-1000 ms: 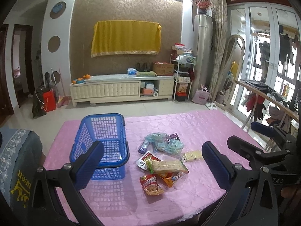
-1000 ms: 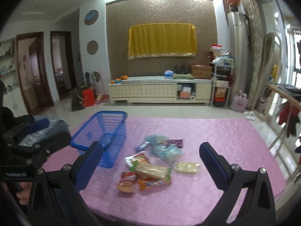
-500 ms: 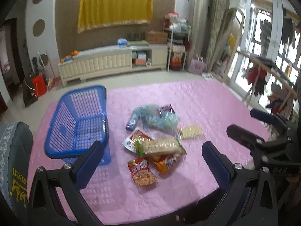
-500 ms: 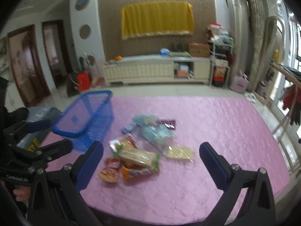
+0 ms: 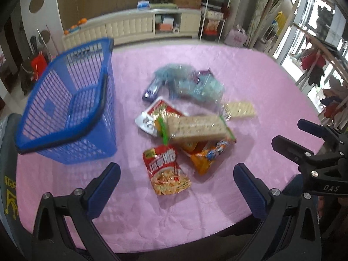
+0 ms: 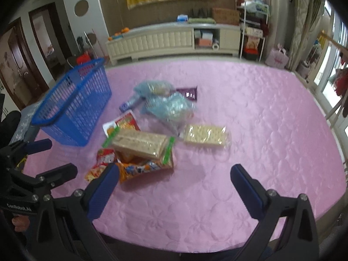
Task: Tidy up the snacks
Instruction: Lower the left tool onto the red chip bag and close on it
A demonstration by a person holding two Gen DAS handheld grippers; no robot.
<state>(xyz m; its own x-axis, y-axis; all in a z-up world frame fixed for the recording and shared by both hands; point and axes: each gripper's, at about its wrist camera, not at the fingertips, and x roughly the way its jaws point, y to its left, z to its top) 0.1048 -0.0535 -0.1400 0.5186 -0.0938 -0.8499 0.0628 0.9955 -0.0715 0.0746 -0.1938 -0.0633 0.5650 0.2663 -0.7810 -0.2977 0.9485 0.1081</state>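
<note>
A pile of snack packs lies mid-table on the pink cloth (image 5: 250, 76): a long cracker pack (image 5: 195, 127) (image 6: 140, 144) on top, a red noodle-snack bag (image 5: 165, 169) (image 6: 102, 161), an orange bag (image 5: 208, 154) (image 6: 143, 167), a small flat cracker pack (image 5: 240, 109) (image 6: 205, 136), pale blue bags (image 5: 191, 84) (image 6: 167, 105). An empty blue basket (image 5: 65, 113) (image 6: 74, 108) stands left of them. My left gripper (image 5: 176, 186) is open and empty above the near edge, just short of the red bag. My right gripper (image 6: 173, 187) is open and empty, in front of the pile.
A grey-covered chair (image 5: 6, 174) stands at the table's left edge. The right gripper (image 5: 313, 150) shows at the right of the left wrist view, the left gripper (image 6: 32, 174) at the left of the right wrist view. A cabinet (image 6: 174, 39) lines the far wall.
Both grippers have tilted down and moved closer to the table, so the snacks and basket now fill more of each view. Both stay open. Nothing on the table has moved.
</note>
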